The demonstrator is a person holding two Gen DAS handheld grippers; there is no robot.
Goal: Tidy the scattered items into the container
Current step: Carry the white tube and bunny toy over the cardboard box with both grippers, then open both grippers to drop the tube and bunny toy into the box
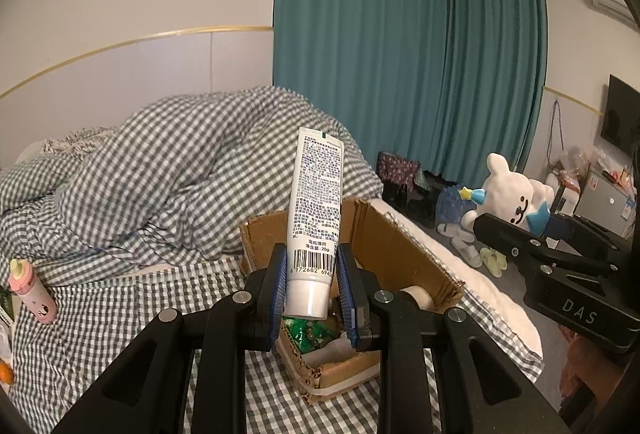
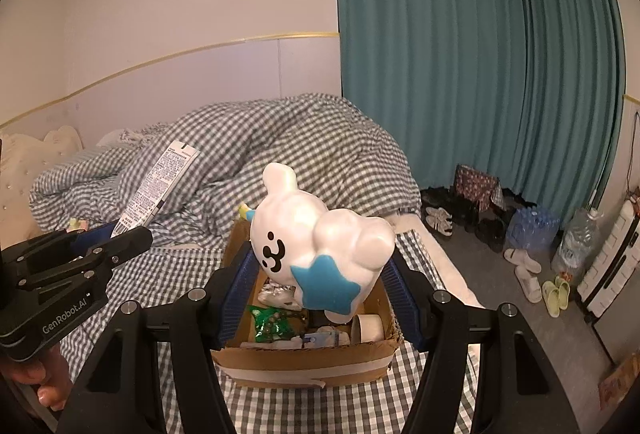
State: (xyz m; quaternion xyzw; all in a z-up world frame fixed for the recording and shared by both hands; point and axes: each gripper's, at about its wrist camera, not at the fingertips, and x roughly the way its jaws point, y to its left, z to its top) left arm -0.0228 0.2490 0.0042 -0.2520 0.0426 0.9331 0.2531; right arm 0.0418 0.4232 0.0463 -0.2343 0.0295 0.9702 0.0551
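While the left tool (image 1: 312, 284) pinches a white tube (image 1: 316, 222) near its capped lower end, the tube stands almost upright above the cardboard box (image 1: 404, 254), its crimped end uppermost and its barcode facing the camera. The right tool (image 2: 320, 274) grips a white bear-like toy (image 2: 320, 230) with a blue star on it, pads pressed to either side, and holds it over the same box (image 2: 304, 358). That box sits on the bed (image 2: 192, 266), which is covered in grey-and-white checked bedding, and already contains a green packet (image 2: 270, 322), a roll of tape (image 2: 368, 326) and other small items. A pink bottle (image 1: 34, 292) lies on the bed well left of the box. Teal curtains (image 2: 480, 74) hang behind, with shoes and slippers (image 2: 528, 270) on the floor.
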